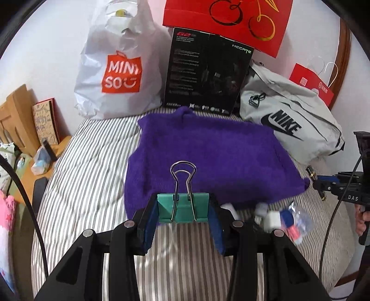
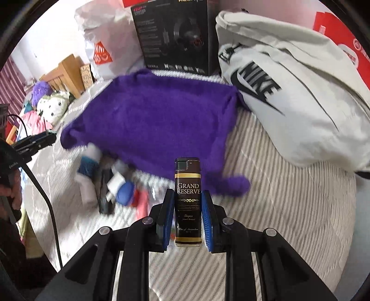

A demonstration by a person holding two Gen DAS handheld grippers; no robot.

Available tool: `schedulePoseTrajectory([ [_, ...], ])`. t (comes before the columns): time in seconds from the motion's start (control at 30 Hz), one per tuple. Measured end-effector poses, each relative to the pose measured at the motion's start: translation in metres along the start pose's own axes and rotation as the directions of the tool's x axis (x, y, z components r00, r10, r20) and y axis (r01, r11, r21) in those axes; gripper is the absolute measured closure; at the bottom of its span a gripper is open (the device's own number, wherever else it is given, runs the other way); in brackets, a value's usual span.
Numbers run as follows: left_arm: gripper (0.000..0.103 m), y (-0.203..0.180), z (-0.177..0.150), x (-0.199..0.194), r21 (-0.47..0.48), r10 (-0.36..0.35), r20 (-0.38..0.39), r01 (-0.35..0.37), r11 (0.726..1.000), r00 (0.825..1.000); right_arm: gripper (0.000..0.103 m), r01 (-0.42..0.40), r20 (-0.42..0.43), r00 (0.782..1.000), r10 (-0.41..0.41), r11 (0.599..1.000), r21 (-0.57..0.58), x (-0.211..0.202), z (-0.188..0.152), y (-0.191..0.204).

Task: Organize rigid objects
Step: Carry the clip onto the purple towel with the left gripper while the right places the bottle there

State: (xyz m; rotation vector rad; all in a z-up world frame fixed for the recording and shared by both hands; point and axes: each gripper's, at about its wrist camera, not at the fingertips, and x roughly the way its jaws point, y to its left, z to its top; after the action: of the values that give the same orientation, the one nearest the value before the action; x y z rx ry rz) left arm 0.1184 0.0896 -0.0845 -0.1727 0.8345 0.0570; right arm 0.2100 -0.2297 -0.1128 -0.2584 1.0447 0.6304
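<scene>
My left gripper is shut on a green binder clip with silver wire handles, held above the striped bed. My right gripper is shut on a dark brown lighter labelled "Grand Reserve", held upright above the bed. A purple knitted cloth lies spread on the bed ahead; it also shows in the right wrist view. A blurred pile of small objects lies at the cloth's near edge; in the left wrist view this pile sits to the right of my left gripper.
A white Miniso bag, a black headset box, a red paper bag and a grey Nike bag line the back against the wall. A wooden shelf with a notebook stands left. The right gripper's body shows at right.
</scene>
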Motion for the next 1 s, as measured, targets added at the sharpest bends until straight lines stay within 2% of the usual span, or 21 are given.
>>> schedulePoseTrajectory([
  [0.3,0.064,-0.005,0.047,0.046,-0.012,-0.034,-0.015,0.034,0.999,0.999,0.08,-0.021,0.014,1.0,0.021,1.0,0.007,0.039,0.062,0.001],
  [0.53,0.064,-0.003,0.067,0.096,-0.045,-0.045,-0.048,0.043,0.998,0.998,0.08,-0.005,-0.01,1.0,0.005,1.0,-0.002,0.079,0.104,-0.004],
  [0.67,0.064,0.001,0.077,0.121,-0.081,-0.048,-0.071,0.042,0.996,0.996,0.08,0.007,-0.017,1.0,-0.006,1.0,0.017,0.098,0.118,-0.013],
  [0.83,0.064,-0.006,0.088,0.151,-0.078,-0.021,-0.124,0.012,0.997,0.992,0.08,0.019,-0.026,0.999,-0.018,0.998,0.059,0.119,0.128,-0.025],
  [1.0,0.064,-0.005,0.088,0.164,-0.08,0.008,-0.149,-0.02,0.997,0.989,0.08,0.043,-0.038,0.998,-0.041,0.997,0.057,0.132,0.135,-0.026],
])
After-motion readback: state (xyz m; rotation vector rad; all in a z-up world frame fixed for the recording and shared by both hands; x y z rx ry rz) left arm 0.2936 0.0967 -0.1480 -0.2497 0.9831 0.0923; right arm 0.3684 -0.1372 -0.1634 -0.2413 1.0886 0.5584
